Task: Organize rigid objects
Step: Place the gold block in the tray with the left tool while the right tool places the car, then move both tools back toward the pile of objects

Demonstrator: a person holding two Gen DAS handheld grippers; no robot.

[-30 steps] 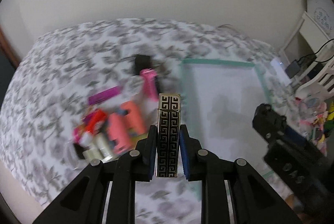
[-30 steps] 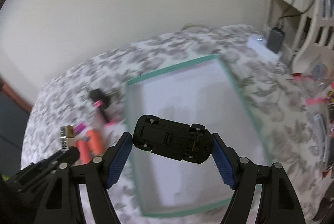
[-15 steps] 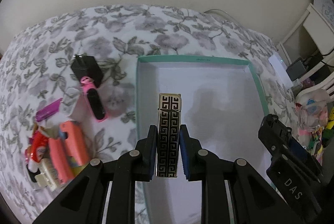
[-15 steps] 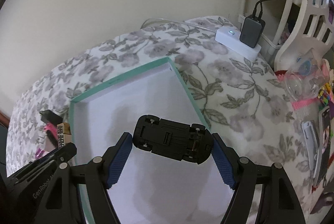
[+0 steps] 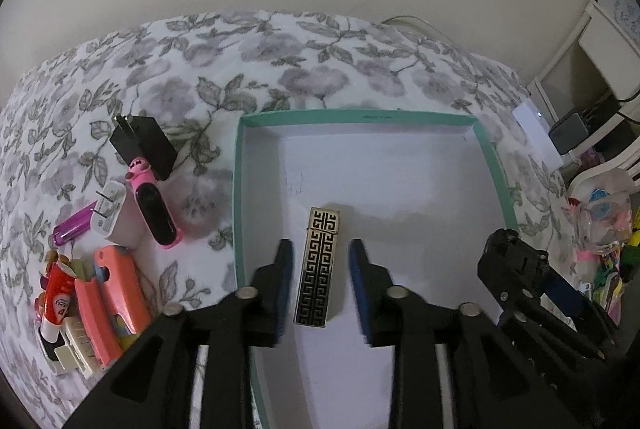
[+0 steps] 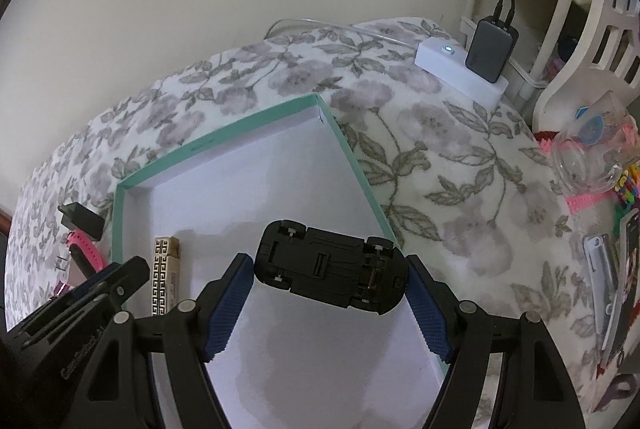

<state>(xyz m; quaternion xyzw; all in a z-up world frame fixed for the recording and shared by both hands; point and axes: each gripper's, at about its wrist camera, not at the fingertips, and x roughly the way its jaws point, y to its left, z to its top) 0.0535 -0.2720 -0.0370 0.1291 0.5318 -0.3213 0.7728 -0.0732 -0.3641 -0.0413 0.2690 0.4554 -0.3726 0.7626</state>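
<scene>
A shallow teal-rimmed box [image 5: 238, 189] with a white floor lies on the floral bedspread; it also shows in the right wrist view [image 6: 352, 169]. My left gripper [image 5: 320, 269] is open inside it, and a gold-and-black patterned lighter [image 5: 318, 265] lies on the box floor between the fingers, touching neither. The lighter also shows in the right wrist view [image 6: 163, 275]. My right gripper [image 6: 330, 285] is shut on a black toy car [image 6: 330, 269], held underside-up above the box's right half.
Left of the box lie a black plug [image 5: 142, 145], a pink band [image 5: 154, 205], a white plug [image 5: 110, 215], a purple stick [image 5: 74, 227], and orange items [image 5: 108, 297]. A white power strip [image 6: 460, 73] and clutter [image 6: 600, 165] sit at right.
My left gripper moved right from the pile to over the box, lowered, and opened, letting go of the lighter onto the box floor. My right gripper carried the car over the box.
</scene>
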